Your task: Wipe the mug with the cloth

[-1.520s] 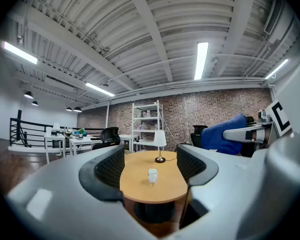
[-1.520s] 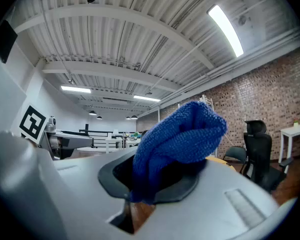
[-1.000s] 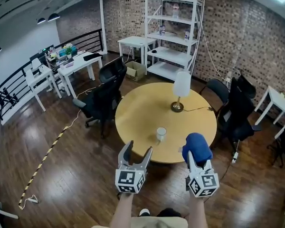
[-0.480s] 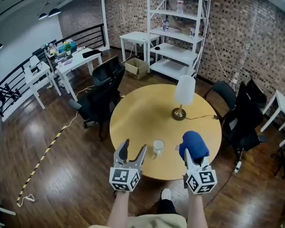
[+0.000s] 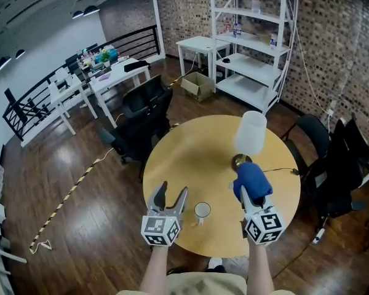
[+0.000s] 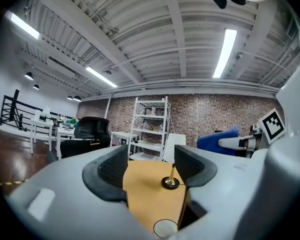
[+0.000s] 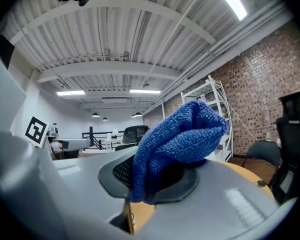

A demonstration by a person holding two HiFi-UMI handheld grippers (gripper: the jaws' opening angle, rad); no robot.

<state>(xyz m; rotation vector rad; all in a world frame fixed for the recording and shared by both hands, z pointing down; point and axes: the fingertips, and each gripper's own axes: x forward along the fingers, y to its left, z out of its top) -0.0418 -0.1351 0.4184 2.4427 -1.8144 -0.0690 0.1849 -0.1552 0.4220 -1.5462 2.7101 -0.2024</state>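
Note:
A small white mug (image 5: 202, 211) stands upright near the front edge of the round yellow table (image 5: 184, 158). My left gripper (image 5: 172, 192) hovers just left of it, open, with nothing between its fingers. In the left gripper view the mug's rim (image 6: 165, 228) shows low between the spread jaws of the left gripper (image 6: 151, 166). My right gripper (image 5: 253, 192) is over the table to the mug's right, shut on a bunched blue cloth (image 5: 252, 178). The cloth (image 7: 177, 139) bulges out of the right gripper (image 7: 155, 176) and hides its fingertips.
A table lamp with a white shade (image 5: 251, 131) and brass base (image 6: 170, 183) stands at the table's far right, its cord running right. Black office chairs (image 5: 141, 121) crowd the table's left and right sides. White shelving (image 5: 252, 48) and white tables stand further back.
The view has moved forward toward the table. Both grippers now hang over its near part, and the mug lies close beside the left gripper. The cloth stays in the right gripper.

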